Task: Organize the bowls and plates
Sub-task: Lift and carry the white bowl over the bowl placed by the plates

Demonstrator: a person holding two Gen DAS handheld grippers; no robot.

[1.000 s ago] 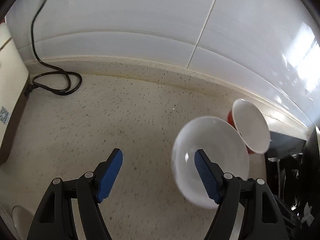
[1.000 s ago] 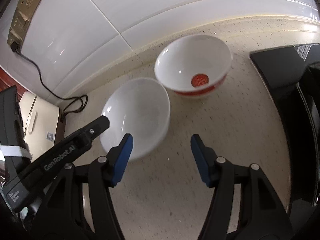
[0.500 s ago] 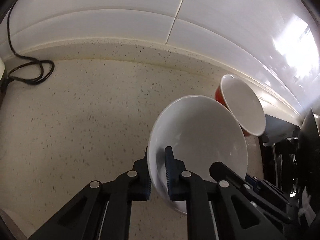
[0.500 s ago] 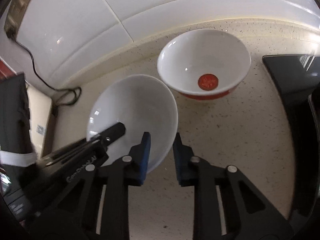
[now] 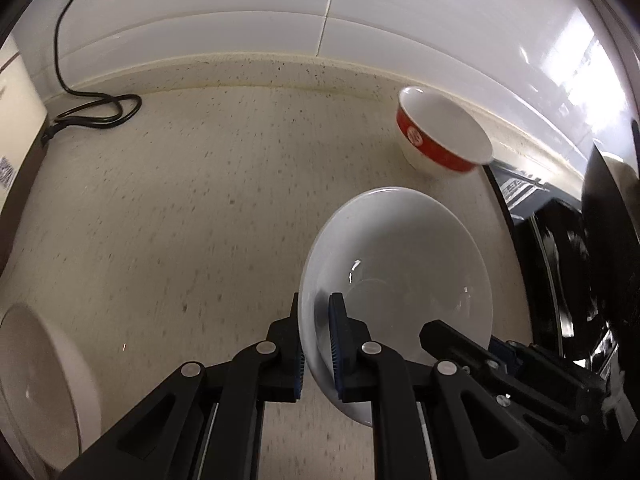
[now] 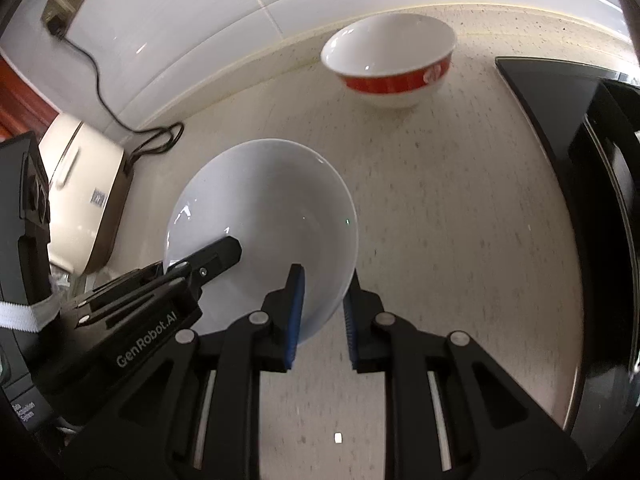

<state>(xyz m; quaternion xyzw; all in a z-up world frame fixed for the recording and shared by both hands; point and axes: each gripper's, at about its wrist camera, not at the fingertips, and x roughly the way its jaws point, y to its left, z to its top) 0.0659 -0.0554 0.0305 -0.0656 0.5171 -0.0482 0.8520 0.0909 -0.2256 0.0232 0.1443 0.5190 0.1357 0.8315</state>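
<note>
Both grippers hold a plain white bowl [image 5: 400,264] by opposite sides of its rim, over the speckled counter [image 5: 200,200]. My left gripper [image 5: 316,344] is shut on the bowl's left wall, one pad inside and one outside. In the right wrist view the bowl [image 6: 260,208] has its right wall between the jaws of my right gripper [image 6: 322,320], which are closing with the pads against it. The left gripper's finger [image 6: 216,256] reaches into the bowl from the left. A red-banded white bowl [image 5: 440,140] [image 6: 388,52] stands apart by the back wall.
A black cord [image 5: 96,112] coils at the back left beside a cream appliance [image 6: 84,192]. A black hob [image 6: 560,120] with a dark pan [image 5: 608,240] fills the right side. A white plate [image 5: 40,380] lies at the near left. White tiles back the counter.
Both grippers went from wide open to closed on the white bowl's rim. The bowl has drawn nearer, and a wide gap has opened between it and the red-banded bowl.
</note>
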